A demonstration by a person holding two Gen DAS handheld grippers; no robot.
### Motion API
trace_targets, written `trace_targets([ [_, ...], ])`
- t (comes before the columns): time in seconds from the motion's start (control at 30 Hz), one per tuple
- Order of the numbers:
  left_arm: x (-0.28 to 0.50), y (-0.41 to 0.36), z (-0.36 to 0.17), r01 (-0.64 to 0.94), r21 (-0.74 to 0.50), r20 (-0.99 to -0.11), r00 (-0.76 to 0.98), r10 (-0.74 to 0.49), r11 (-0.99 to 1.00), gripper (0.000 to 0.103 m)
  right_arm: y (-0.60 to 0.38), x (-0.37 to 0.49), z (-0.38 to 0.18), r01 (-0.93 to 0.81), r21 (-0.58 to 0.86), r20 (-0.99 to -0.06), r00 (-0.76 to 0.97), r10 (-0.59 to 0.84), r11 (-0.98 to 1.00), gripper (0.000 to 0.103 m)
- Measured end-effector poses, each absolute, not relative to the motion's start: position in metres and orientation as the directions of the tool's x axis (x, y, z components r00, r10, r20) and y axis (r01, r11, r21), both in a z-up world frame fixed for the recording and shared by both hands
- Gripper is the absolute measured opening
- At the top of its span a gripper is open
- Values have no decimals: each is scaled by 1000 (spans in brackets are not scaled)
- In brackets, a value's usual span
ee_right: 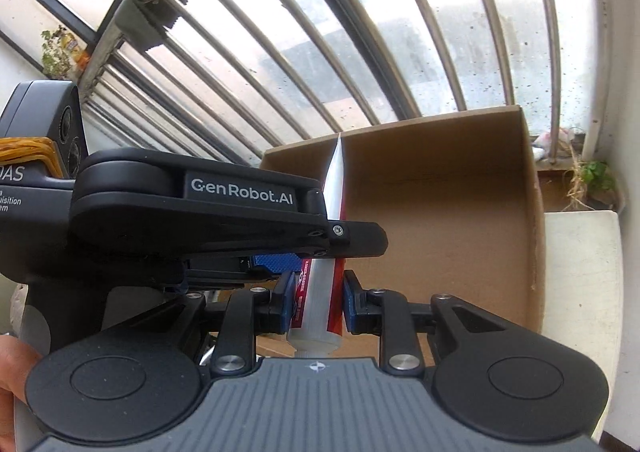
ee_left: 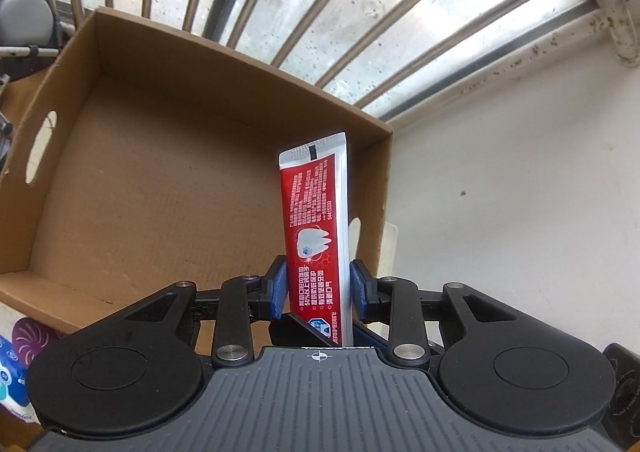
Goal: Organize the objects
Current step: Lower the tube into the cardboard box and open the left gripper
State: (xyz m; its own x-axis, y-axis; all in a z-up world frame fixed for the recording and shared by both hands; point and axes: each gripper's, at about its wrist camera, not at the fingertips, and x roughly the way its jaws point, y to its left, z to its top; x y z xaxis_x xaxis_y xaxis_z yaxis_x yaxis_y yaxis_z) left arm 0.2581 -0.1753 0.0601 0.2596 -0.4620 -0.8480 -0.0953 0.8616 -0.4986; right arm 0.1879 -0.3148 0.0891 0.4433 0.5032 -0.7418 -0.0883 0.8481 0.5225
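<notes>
Both tongs are clamped on the same toothpaste tube (ee_left: 314, 220), so you are carrying it two-handed. Your left tongs (ee_left: 318, 292) pinch it across the flat red face in its lower half; your right tongs (ee_right: 318, 300) squeeze it lower down, just above the white cap end, where the tube is roundest. From the right wrist view the left tongs (ee_right: 340, 248) cross in front, gripping just above your own pads.

The tube stands nearly upright in the air, crimped end up, over the near right corner of the open cardboard box (ee_left: 168, 180), which looks bare inside. The box sits on a pale surface (ee_left: 520, 212) by a barred window (ee_left: 360, 12).

Expect the tube to feel light and soft: the walls will dent under pressure, the glossy skin may slip, and the thin crimped end will flop if held alone. The firm shoulder near the cap is probably your safest hold, so a gentle squeeze there should do. Probably only one grip is needed to lower it into the box.
</notes>
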Motion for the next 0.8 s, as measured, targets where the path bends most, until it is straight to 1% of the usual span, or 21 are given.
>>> trace_targets([
  [0.17,274,-182,40,-71,-521,-844,188,-502,850,31,-324,191,68,10,513,-768,453,454,858,27],
  [0.53,324,-192,-26,-60,-564,-826,22,-563,824,31,-330,215,10,178,475,-818,451,358,862,27],
  [0.63,333,-199,-44,-59,-574,-818,-7,-576,817,31,-331,222,-2,202,405,-848,448,284,892,27],
  [0.8,341,-206,-69,-72,-567,-821,-33,-570,821,36,-333,229,-6,239,284,-874,464,148,929,28],
])
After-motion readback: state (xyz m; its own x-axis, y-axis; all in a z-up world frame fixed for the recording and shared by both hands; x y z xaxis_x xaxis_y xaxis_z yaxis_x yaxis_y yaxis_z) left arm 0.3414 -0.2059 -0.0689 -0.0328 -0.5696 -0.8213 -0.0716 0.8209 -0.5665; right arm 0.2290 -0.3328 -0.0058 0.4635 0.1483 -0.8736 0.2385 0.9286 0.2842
